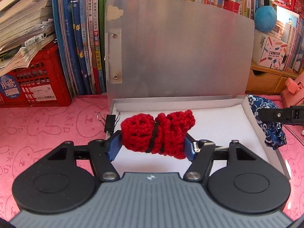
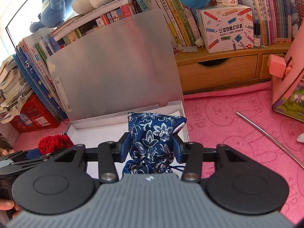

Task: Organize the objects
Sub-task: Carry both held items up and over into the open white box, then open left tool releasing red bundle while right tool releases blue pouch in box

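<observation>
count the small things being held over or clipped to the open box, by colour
red: 1, the crochet bundle in the left gripper
blue: 1, the floral pouch in the right gripper
black: 1, the binder clip on the box edge
total: 3

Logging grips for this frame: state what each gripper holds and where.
Left gripper: red crochet bundle, clamped across its two ends. Right gripper: blue floral pouch, fingers pinching its sides above the gathered drawstring end.

Beyond my tongs I see a row of books point(image 1: 83, 38) and a red crate point(image 1: 36, 83) at their left. Right of my tongs lies a metal rod point(image 2: 269, 138) on the pink cloth point(image 2: 228, 117).
</observation>
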The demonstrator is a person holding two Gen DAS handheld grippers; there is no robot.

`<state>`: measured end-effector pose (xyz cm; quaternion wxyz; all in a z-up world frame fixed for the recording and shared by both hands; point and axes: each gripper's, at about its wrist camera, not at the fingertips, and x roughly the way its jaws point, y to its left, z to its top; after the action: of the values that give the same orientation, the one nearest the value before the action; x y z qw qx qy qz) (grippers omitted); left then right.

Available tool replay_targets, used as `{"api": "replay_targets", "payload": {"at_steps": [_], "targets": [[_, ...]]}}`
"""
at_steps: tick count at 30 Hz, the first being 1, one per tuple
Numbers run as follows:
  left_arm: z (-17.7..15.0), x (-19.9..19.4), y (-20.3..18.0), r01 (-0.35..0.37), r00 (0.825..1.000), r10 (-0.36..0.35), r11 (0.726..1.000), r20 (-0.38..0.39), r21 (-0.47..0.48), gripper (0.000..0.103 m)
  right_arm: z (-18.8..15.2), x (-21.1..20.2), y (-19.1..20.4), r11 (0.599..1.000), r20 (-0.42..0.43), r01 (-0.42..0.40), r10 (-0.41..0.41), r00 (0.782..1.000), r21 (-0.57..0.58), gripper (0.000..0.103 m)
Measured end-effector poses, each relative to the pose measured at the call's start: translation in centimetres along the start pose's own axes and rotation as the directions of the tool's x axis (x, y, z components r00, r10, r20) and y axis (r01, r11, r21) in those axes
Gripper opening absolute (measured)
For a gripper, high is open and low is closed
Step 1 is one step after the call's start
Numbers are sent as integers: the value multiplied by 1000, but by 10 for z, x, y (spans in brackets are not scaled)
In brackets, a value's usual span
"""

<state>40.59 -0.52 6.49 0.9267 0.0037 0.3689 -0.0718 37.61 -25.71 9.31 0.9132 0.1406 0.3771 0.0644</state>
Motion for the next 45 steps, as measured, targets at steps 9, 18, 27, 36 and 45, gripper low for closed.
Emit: {"api": "replay_targets", "payload": {"at_steps": [9,18,27,36,45], "targets": [[7,38,-1,-20,1000,21,999,-20,41,70,6,48,9,998,-48,9,-12,999,-58,50],[2,54,3,-30,999,32,998,-26,56,71,1,74,10,998,-67,20,-25,997,-66,50],[-2,63,3,-33,999,35,998,-36,53,71,-4,84,7,999,-81,13,-17,997,-53,52],[-4,62,3,-35,999,37,998,-28,54,79,-5,81,4,999,-60,4,-6,998,-34,75],[-2,33,5,-6,1000,6,1000,-10,26,91,-4,51,10,999,-7,-18,18,1000,-29,92]]}}
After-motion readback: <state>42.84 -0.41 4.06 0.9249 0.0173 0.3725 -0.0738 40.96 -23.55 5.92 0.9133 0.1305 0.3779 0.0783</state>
